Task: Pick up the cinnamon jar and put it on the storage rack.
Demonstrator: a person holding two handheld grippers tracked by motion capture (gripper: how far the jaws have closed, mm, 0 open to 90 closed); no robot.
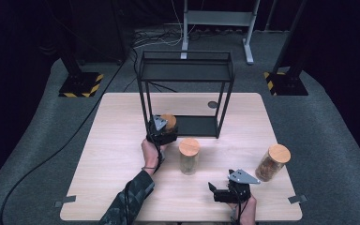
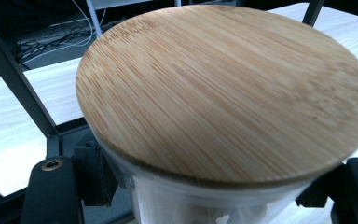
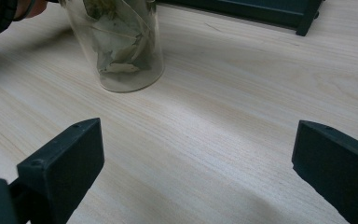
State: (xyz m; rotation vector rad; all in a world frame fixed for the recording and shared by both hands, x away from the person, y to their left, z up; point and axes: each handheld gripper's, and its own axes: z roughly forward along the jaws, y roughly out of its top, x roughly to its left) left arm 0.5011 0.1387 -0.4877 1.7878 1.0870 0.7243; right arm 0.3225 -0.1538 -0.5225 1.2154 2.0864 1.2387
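Observation:
My left gripper (image 1: 165, 132) is shut on a glass jar with a round bamboo lid (image 2: 223, 88), its black jaws pressing on the glass just under the lid. In the high view this held jar (image 1: 169, 121) is at the front left corner of the black metal shelf rack (image 1: 186, 71), by its lower tier (image 1: 198, 125). My right gripper (image 1: 217, 192) rests near the table's front edge, open, with bare tabletop between its jaws (image 3: 196, 172). It faces a lidded jar of dried leaves (image 1: 189, 156) standing mid-table, whose glass base (image 3: 121, 46) is upright.
A third bamboo-lidded jar (image 1: 273, 162) with brownish contents stands at the right side of the wooden table (image 1: 112, 154). A small dark disc (image 1: 213, 104) lies behind the rack. Cables run across the grey floor beyond the table, near a stand's legs.

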